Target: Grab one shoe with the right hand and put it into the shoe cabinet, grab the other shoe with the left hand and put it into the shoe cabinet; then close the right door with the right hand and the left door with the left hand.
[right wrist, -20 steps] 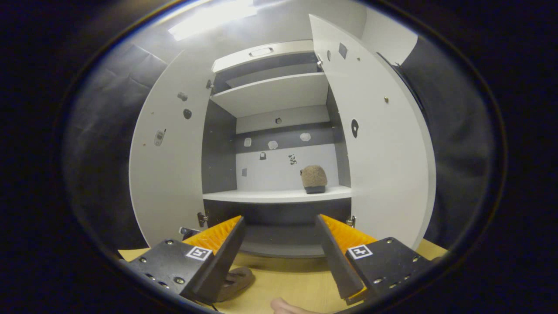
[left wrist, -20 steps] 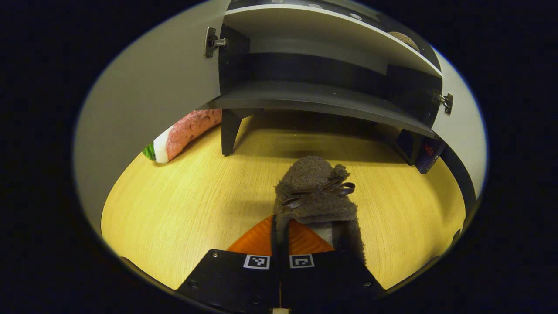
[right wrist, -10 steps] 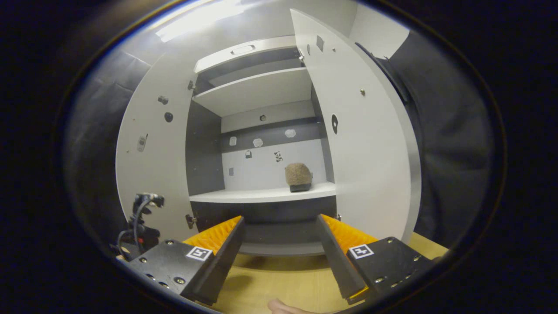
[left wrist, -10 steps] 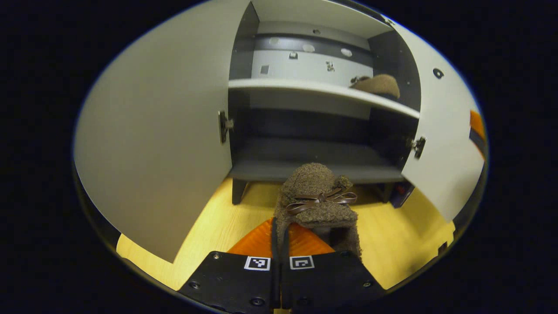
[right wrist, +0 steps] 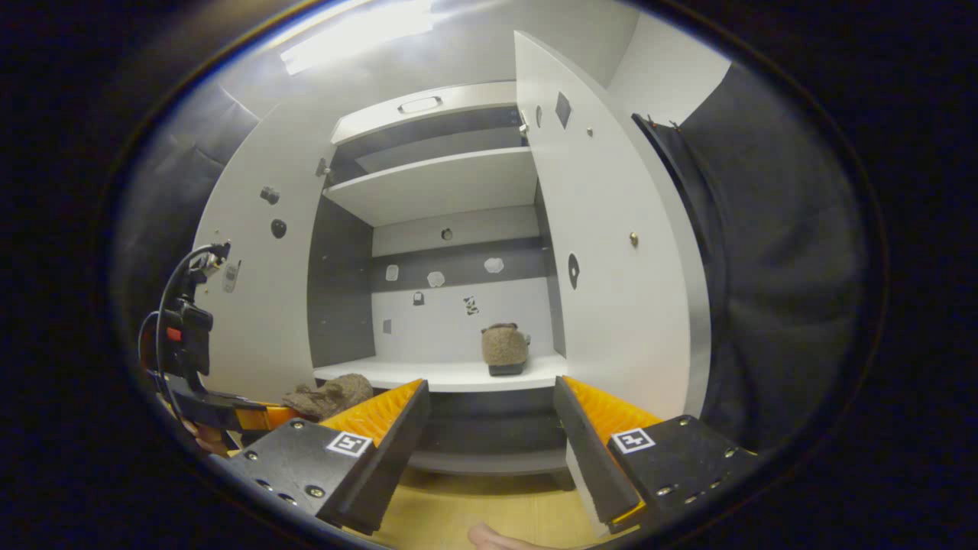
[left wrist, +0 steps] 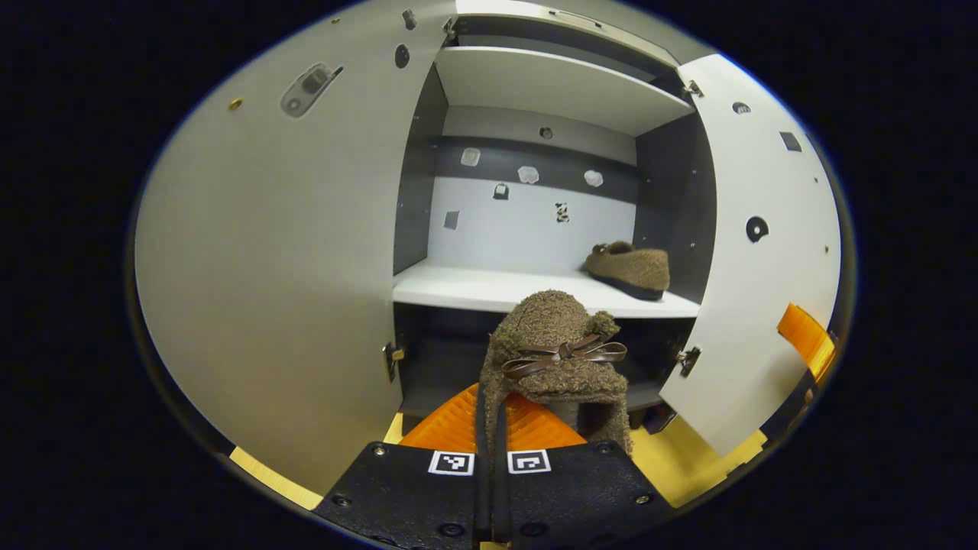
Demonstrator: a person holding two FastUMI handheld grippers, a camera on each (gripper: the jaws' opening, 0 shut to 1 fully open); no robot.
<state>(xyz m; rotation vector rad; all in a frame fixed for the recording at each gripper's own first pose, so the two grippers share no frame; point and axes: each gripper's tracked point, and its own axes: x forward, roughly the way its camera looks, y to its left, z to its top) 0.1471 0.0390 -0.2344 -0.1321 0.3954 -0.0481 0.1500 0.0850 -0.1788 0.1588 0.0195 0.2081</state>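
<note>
Doors of the shoe cabinet stand wide open in the left gripper view: on the left the left door swings out towards the camera, its inner face pale, with a hinge low on its edge. Right of that door lies the cabinet's white shelf, backed by a panel that is part grey, part white. In front of the shelf's edge, the left tongs are closed on the heel of a brown fuzzy shoe with a dark ribbon bow, held up off the tabletop, toe pointing into the cabinet. Farther right the other shoe rests on the shelf, near its right end and close to the dark side wall. Right again hangs the right door, also open. In the right gripper view the left tongs show at the far left with the held shoe just before the shelf; towards the middle the shoe on the shelf sits heel outward, beside the right door. At the bottom the right tongs are spread open with nothing between them, above the tabletop, and a fingertip peeks in at the lower edge
</note>
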